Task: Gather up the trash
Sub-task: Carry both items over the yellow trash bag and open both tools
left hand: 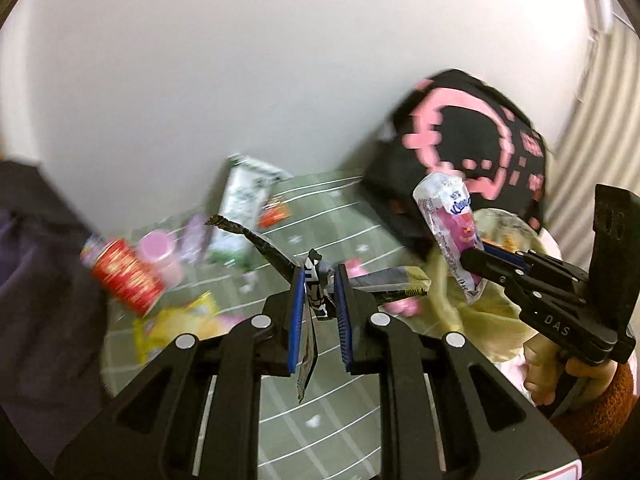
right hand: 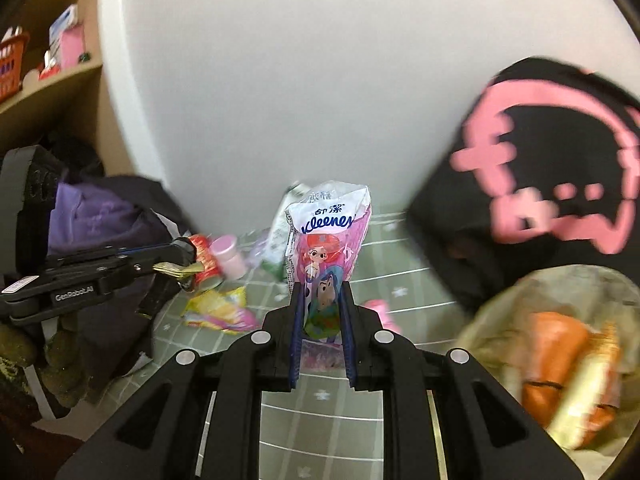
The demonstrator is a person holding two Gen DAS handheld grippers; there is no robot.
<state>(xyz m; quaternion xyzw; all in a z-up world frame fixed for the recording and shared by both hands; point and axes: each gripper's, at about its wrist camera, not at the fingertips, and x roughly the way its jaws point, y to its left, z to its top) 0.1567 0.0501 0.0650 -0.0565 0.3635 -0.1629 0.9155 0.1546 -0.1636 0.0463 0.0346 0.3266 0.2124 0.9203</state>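
A green checked mat (left hand: 340, 420) fills the lower frame under a white wall, litter at left, a yellowish trash bag (right hand: 540, 340) lower right; the right gripper (right hand: 322, 300) pinches a Kleenex tissue pack (right hand: 326, 248) at centre, the left gripper (left hand: 318, 292) pinches a black wrapper (left hand: 280, 256)

Glossy crinkled plastic tissue pack (right hand: 326, 240) in the matt black plastic right gripper (right hand: 322, 344); shiny foil-like wrapper (left hand: 316, 280) in left gripper (left hand: 318, 312).

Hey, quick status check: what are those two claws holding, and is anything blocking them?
Left gripper shut on black wrapper. Right gripper shut on tissue pack. Trash bag open, lower right. Nothing blocking.
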